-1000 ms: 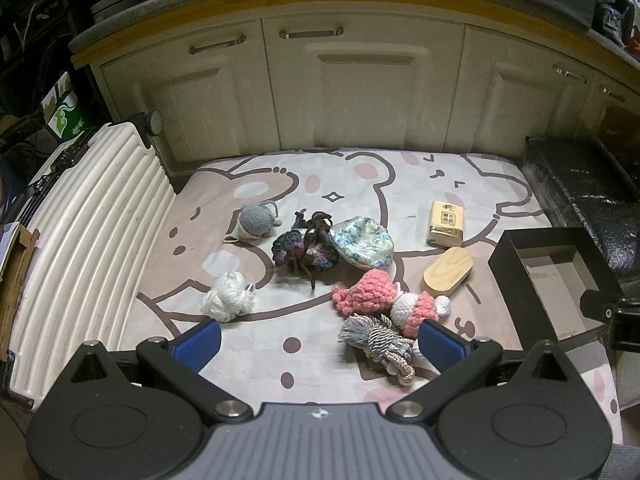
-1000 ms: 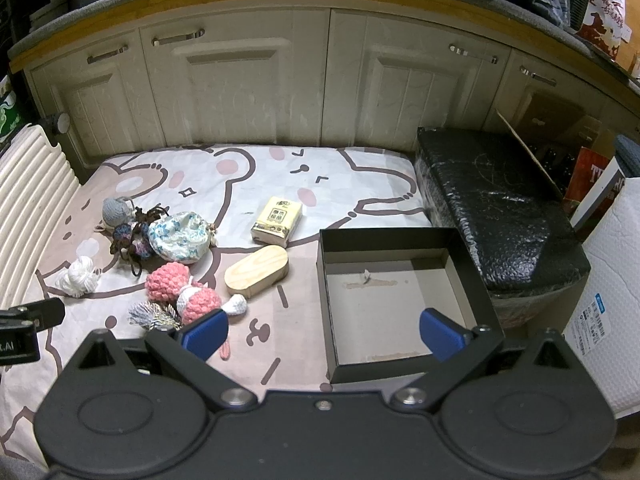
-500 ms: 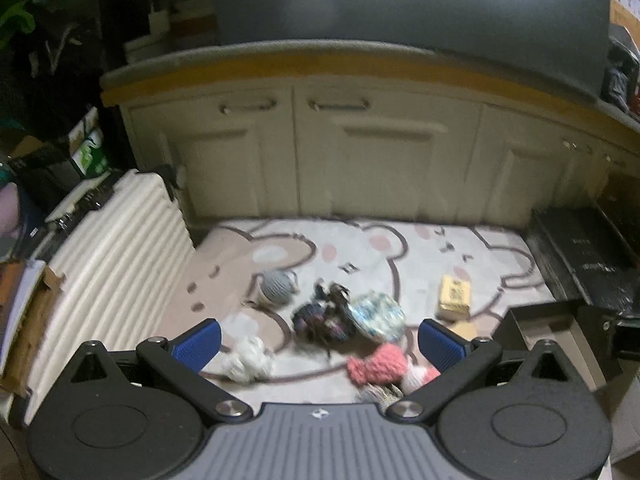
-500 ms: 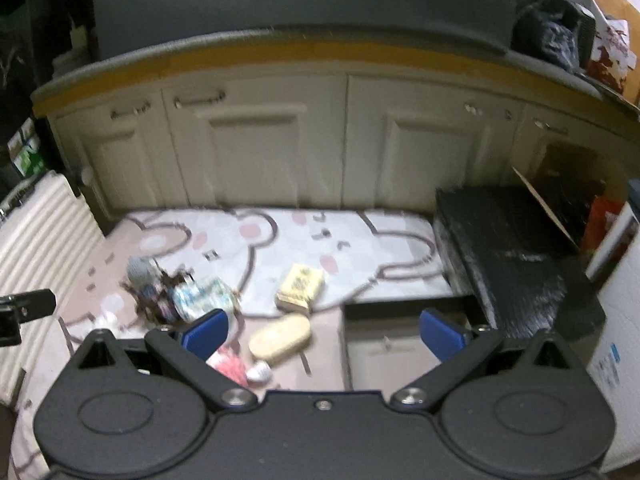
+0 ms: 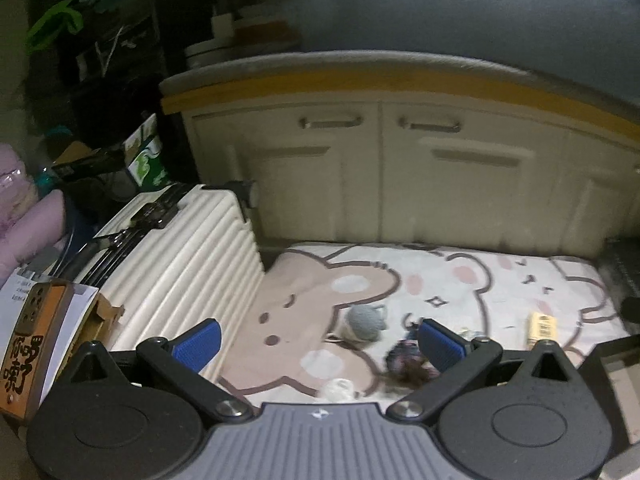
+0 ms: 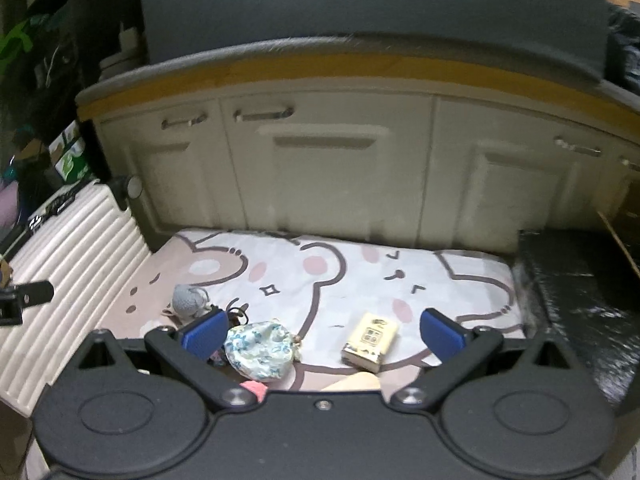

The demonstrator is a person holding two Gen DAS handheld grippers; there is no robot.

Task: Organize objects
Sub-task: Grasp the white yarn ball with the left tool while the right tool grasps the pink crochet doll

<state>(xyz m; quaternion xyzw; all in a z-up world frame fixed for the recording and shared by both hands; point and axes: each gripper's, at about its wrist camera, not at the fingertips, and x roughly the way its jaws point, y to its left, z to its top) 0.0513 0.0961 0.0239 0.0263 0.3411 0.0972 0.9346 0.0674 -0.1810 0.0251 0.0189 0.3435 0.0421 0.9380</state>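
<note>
Both of my tools are spread wide and empty. Everything lies ahead and below on the bear-print mat (image 6: 360, 280): the yellow box (image 6: 370, 342), long axis pointing away, sits between my right hand-held gripper (image 6: 322, 330) fingers; the left hand-held gripper (image 5: 318, 344) is farther off.

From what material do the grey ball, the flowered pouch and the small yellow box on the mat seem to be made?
The grey ball looks like crocheted yarn: matte, fuzzy surface. The flowered pouch seems to be printed fabric, soft and wrinkled, with a blue floral pattern. The small yellow box is probably printed cardboard: flat faces, sharp edges, a slight sheen. The mat appears to be cloth with a bear print.
</note>
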